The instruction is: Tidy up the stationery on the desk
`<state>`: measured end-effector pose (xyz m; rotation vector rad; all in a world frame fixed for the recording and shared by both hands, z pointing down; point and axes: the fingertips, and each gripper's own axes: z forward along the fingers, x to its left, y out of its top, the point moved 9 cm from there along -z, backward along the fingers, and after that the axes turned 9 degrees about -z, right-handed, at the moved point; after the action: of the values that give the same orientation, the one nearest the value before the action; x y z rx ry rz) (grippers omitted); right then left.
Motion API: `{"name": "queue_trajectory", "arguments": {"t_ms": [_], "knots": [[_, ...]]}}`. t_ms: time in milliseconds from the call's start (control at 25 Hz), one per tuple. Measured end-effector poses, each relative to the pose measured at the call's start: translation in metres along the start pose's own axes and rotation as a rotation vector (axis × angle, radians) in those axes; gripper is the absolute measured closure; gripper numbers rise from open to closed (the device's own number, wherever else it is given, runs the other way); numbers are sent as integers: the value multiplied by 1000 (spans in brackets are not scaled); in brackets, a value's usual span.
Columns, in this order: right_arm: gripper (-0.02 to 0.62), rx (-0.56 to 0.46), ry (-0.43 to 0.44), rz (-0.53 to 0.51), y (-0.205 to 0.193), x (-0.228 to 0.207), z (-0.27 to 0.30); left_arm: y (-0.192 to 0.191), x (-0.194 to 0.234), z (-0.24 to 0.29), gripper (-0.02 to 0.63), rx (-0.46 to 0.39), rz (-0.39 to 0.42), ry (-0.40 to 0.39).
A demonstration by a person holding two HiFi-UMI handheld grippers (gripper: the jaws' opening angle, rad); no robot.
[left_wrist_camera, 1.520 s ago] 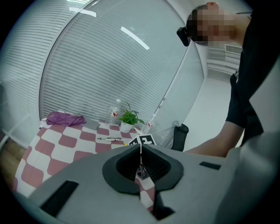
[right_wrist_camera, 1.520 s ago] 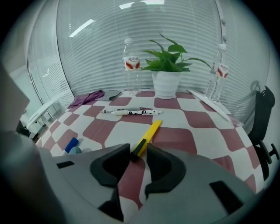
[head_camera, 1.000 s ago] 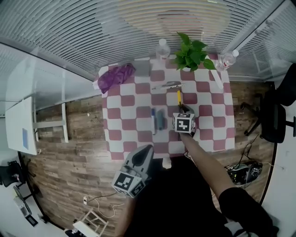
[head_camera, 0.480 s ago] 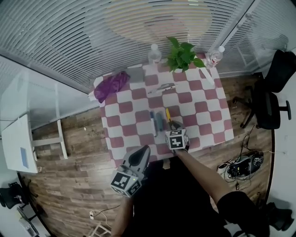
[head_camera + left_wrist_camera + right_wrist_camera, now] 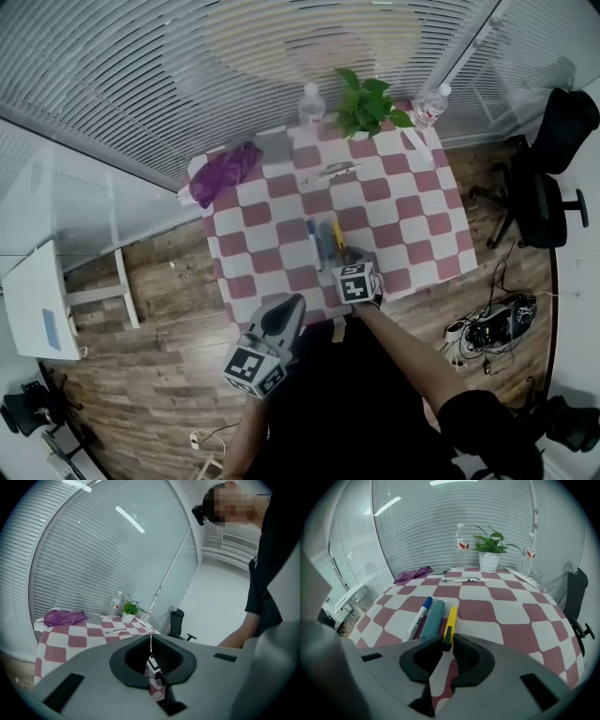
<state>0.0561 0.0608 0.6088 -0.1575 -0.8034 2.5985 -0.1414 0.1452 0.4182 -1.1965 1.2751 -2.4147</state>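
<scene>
Floor [image 5: 159, 309]: brown wood-look planks. Far side: curved glazing behind white horizontal blinds [image 5: 141, 75], daylight through the slats; strip lights [image 5: 129, 518] show in the glass. Furniture: square table [image 5: 412, 202] under a red-and-white checked cloth, black office chair [image 5: 548, 178] to its right, white desk [image 5: 37, 300] at left. Loose cables [image 5: 487, 328] lie near the chair

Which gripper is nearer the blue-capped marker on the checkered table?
Right. The right gripper, shut on a yellow cutter, is over the table close beside the marker; the left gripper is back beyond the table's near edge.
</scene>
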Motion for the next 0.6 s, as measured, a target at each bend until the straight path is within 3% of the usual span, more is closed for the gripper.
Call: {"name": "queue_trajectory", "arguments": {"t_ms": [600], "knots": [[495,12,31,17,-5,3,0,-1,4,5,572,14,-3,-23]]}}
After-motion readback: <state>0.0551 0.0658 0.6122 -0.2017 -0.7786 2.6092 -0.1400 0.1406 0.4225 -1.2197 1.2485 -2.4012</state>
